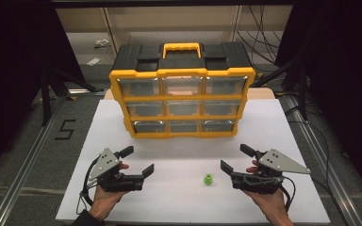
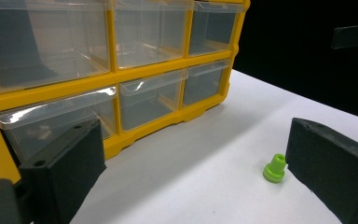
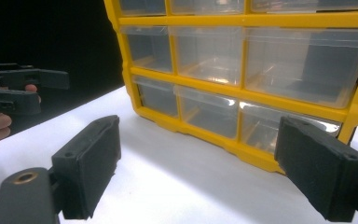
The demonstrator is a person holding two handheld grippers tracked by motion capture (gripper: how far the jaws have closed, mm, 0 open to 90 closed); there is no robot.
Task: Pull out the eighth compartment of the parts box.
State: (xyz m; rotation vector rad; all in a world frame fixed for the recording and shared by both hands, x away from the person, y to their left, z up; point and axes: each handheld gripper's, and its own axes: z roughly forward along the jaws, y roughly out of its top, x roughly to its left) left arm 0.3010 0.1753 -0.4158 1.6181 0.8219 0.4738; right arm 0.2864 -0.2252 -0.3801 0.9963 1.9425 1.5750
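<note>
Progress: nothing started | your left gripper (image 1: 139, 160) and right gripper (image 1: 235, 157) — both wide open, empty | green plug (image 1: 208, 179) lies untouched on the white table (image 1: 179, 202), between them — drawer organizer (image 1: 181, 94) shut

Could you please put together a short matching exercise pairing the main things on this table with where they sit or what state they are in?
Things:
1. green plastic piece
2. drawer organiser
3. left gripper
4. right gripper

Descriptions:
A. stands at the far side of the white board, all drawers closed
B. lies loose on the board between the two grippers
C. jaws open, at the left of the high view
D. jaws open, at the right of the high view

Pairs: 1-B, 2-A, 3-C, 4-D
</note>
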